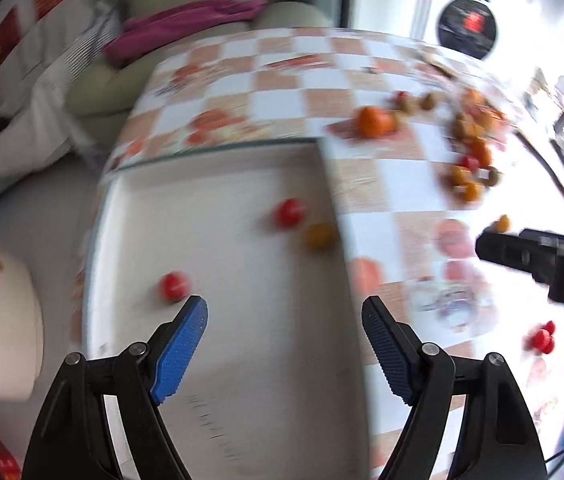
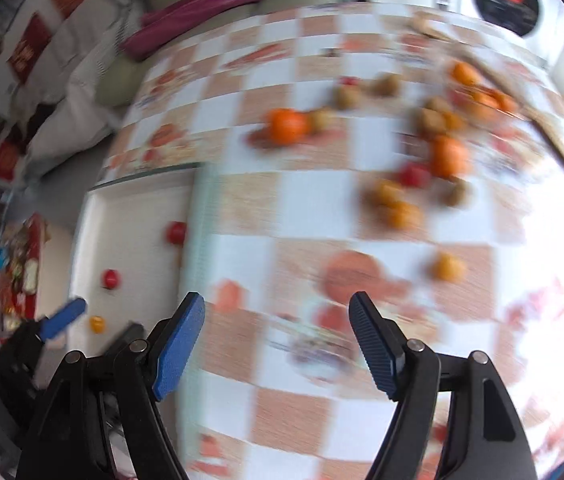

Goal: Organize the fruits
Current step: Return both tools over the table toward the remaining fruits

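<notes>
A white tray [image 1: 210,360] sits at the table's left edge. It holds two red cherry tomatoes [image 1: 291,212] [image 1: 174,285] and one yellow one [image 1: 319,236]. My left gripper [image 1: 285,316] is open and empty above the tray. My right gripper [image 2: 277,312] is open and empty above the checked tablecloth [image 2: 242,200]. It shows in the left wrist view [image 1: 498,246] at the right. Loose fruit lies further back: an orange [image 2: 287,125], another orange [image 2: 448,156], yellow tomatoes [image 2: 402,214] and brownish fruits [image 2: 348,96]. One yellow tomato [image 2: 447,267] lies nearest my right gripper. Both views are blurred.
A sofa with a magenta cloth [image 1: 186,24] stands behind the table. A washing machine [image 1: 467,26] is at the back right. Two red tomatoes [image 1: 542,338] lie near the table's right side. A white round container [image 1: 18,320] stands on the floor at the left.
</notes>
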Motion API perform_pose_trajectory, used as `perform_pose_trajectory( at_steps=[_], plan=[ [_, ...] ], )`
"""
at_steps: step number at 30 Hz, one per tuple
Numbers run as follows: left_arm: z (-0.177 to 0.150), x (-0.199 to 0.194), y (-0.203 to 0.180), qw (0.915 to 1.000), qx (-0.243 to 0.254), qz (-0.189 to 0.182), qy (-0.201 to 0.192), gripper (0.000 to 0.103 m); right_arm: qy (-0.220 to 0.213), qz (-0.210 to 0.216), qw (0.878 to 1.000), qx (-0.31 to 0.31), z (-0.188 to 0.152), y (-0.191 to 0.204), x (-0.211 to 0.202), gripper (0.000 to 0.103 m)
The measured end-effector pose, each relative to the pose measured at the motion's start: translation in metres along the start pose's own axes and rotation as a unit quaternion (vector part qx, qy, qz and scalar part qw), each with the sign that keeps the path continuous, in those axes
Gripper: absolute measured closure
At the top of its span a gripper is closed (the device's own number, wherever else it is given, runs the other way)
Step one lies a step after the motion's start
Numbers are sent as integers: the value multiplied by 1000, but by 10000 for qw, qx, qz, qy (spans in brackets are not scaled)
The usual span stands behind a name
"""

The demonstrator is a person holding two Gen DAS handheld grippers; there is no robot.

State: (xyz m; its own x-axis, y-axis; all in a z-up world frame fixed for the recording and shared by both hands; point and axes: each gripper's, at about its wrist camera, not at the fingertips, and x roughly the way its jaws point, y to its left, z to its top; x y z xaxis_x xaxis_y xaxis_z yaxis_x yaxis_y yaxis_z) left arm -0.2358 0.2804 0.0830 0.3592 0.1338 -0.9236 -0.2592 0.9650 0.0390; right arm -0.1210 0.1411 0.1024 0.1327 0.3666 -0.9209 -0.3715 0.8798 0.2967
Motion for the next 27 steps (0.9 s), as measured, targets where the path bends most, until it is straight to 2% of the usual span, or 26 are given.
perform_pose_trajectory(
  at_steps=[4,10,16,22,23,27],
  plan=[
    [11,1,-45,9987,434,-256,-23,22,-23,-419,9987,306,-27,-54,-25,25],
    [19,13,-110,9933,980,-606,51,22,53,-867,9942,629,-82,-108,-51,25],
    [29,35,-160,9886,1313,-727,121,22,328,-819,9913,981,-121,-137,-46,25],
    [34,51,-193,9863,1466,-731,186,23,360,-762,9912,1018,-129,-144,-34,26],
    [36,54,-197,9859,1488,-740,198,23,343,-766,9915,990,-128,-144,-33,27],
    [45,62,-211,9854,1528,-720,192,23,361,-747,9930,837,-120,-145,-23,46]
  ],
)
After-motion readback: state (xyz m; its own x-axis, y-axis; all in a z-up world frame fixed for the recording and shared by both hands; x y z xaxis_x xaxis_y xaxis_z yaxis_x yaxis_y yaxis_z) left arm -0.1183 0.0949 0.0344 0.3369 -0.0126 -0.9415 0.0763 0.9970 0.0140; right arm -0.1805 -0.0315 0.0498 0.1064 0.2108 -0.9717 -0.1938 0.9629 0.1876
